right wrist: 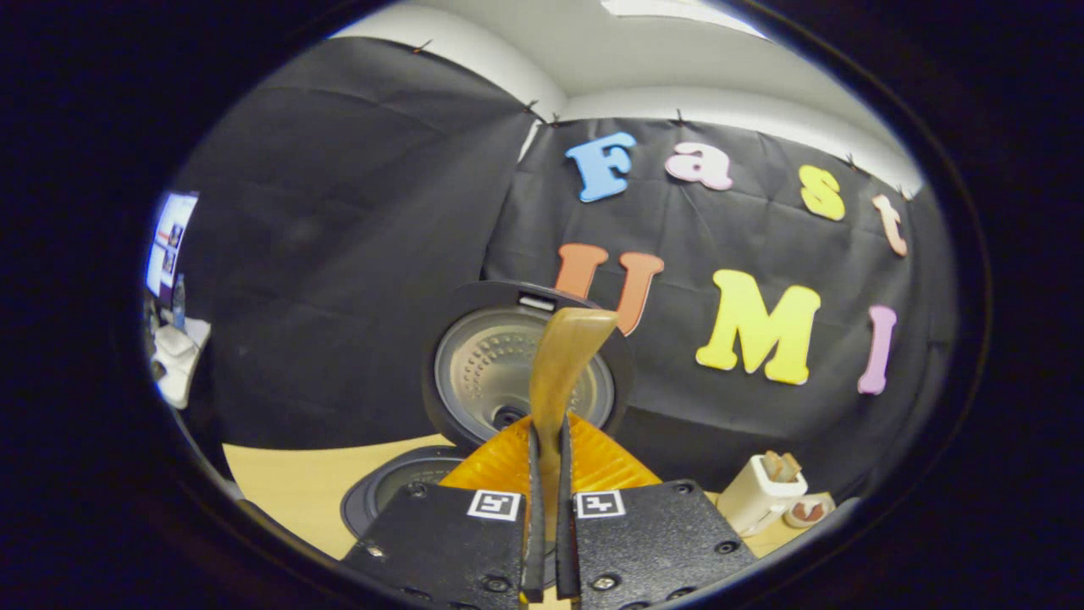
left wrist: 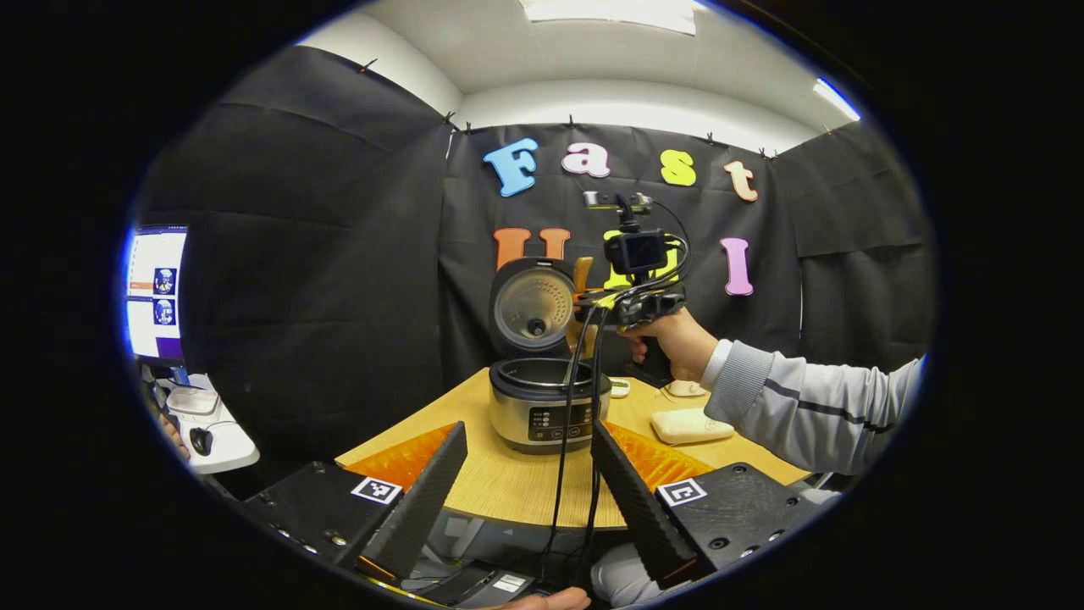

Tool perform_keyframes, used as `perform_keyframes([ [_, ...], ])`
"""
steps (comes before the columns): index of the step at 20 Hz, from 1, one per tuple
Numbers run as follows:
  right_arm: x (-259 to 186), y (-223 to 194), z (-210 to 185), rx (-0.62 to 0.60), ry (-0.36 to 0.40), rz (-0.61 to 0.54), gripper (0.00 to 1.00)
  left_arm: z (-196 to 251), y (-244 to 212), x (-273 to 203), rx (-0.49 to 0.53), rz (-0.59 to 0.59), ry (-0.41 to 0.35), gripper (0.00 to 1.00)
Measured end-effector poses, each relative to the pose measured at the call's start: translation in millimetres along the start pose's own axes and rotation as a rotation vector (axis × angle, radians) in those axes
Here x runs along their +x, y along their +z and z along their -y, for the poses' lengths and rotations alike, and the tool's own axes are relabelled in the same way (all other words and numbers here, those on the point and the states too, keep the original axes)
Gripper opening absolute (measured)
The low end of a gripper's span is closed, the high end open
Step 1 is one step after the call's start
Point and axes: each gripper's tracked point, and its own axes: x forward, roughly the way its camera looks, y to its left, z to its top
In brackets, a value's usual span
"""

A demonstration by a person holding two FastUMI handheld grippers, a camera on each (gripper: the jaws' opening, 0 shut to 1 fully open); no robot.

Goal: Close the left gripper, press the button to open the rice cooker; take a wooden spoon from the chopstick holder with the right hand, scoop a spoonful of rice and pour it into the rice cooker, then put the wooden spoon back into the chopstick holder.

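Left gripper view: the left gripper (left wrist: 529, 474) hangs back with its jaws spread and nothing between them; straight ahead of the gap stands the cooker (left wrist: 549, 405), lid (left wrist: 533, 307) up, on the table (left wrist: 508, 487). Above and right of those jaws a hand (left wrist: 673, 339) carries the right gripper (left wrist: 631, 309) over the pot. In the right gripper view the right gripper (right wrist: 550, 525) pinches the spoon (right wrist: 563, 373) by its handle, bowl rising ahead of the jaws in front of the lid, the pot's rim low to their left, the holder (right wrist: 762, 491) off to their right. I can't tell if rice is left on it. From here, a thin handle held edge-on could twist and slip, and a tip off the pot's centre would scatter grains on the table.
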Motion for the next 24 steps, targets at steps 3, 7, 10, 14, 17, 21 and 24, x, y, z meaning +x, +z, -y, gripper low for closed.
perform_keyframes([
  [3, -3, -8, 4, 0.04, -0.006, -0.023, 0.1, 3, -5, 3, 0.005, -0.011, -0.002, 0.95],
  [7, -10, -2, 28, 0.052, -0.052, -0.023, 0.11, 4, -6, 2, -0.001, -0.016, -0.003, 0.94],
  [10, -17, -8, 49, 0.065, -0.065, -0.034, 0.11, 10, -6, 3, -0.007, -0.016, -0.008, 0.94],
  [14, -35, -19, 103, 0.095, -0.133, -0.044, 0.11, 19, -9, 13, -0.039, -0.008, -0.019, 0.94],
  [17, -53, -28, 149, 0.129, -0.187, -0.062, 0.11, 31, -11, 21, -0.05, -0.019, -0.03, 0.95],
  [21, -78, -35, 216, 0.183, -0.259, -0.067, 0.11, 55, -7, 26, -0.042, -0.017, -0.072, 0.94],
  [24, -101, -51, 266, 0.222, -0.308, -0.089, 0.08, 67, -1, 28, -0.012, -0.003, -0.085, 0.95],
])
